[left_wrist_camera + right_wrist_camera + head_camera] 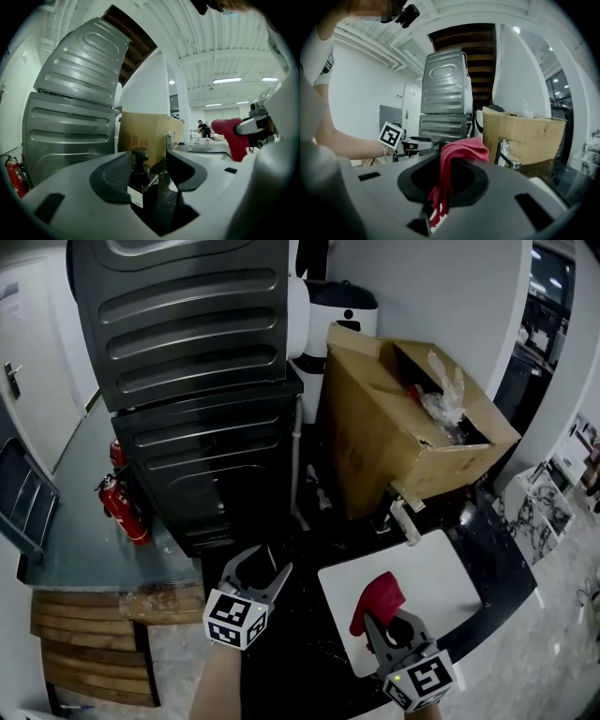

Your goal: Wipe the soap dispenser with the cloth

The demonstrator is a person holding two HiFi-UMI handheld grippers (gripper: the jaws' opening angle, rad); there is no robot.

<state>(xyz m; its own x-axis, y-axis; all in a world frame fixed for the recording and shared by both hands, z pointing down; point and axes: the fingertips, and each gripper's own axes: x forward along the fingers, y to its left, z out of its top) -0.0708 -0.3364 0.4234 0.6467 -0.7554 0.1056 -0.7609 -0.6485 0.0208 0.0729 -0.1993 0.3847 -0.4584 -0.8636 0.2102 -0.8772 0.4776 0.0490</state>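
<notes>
Counter corner, layout as we look down on it.
We log the left gripper [262, 568] over the counter [300, 652], the soap dispenser [139, 176] standing between its parted jaws. To its right, the right gripper [386, 622] sits over the sink [441, 568], with the cloth [380, 598] pinched in its jaws. The faucet [401, 517] stands behind the sink and the cardboard box [394, 446] behind the faucet. Left of the box are the stacked machines [187, 381], with a fire extinguisher [122, 504] on the floor at their left.
</notes>
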